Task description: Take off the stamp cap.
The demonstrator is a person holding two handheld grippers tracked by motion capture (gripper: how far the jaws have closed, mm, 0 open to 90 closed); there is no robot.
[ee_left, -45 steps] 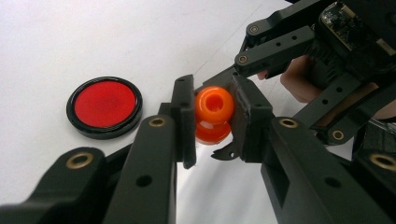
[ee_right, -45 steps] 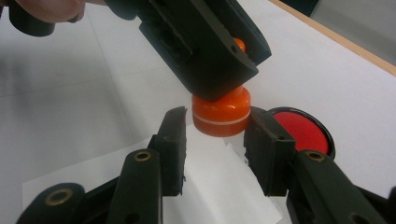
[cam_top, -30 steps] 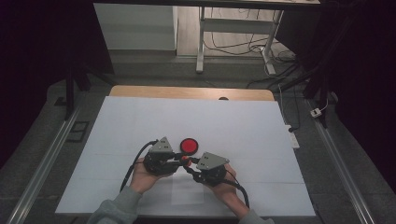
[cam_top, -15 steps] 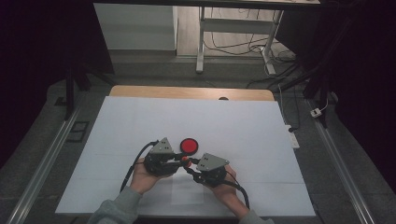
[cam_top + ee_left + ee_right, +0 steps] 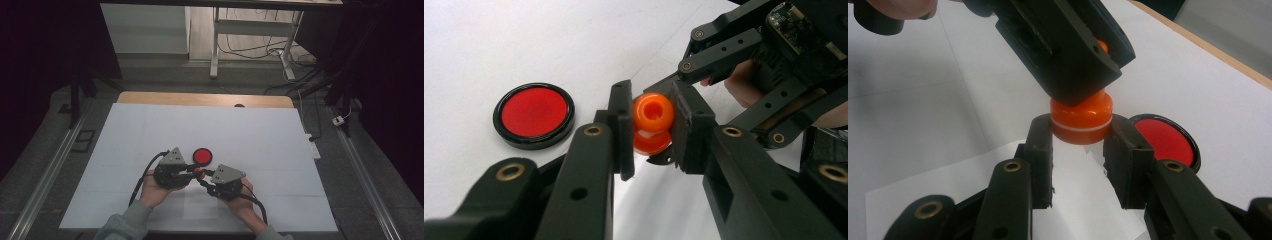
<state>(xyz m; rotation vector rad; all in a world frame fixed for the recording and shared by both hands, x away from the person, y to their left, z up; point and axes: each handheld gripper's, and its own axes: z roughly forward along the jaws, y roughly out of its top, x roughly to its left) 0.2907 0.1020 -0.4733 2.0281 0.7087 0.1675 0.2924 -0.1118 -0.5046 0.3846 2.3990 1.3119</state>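
A small orange piece, rounded on top with a hole and a wider base below, is held between both grippers just above the table. My left gripper is shut on its upper rounded part. My right gripper is shut on the orange base, which carries a pale ring line. In the high view the two grippers meet at the orange piece, left gripper from the left and right gripper from the right. A red disc with a black rim lies flat just beyond them.
The white table sheet spreads around the hands, with a wooden edge at the far side. A loose white paper lies under the grippers. Metal rails run along both sides of the table, and cables lie on the floor beyond.
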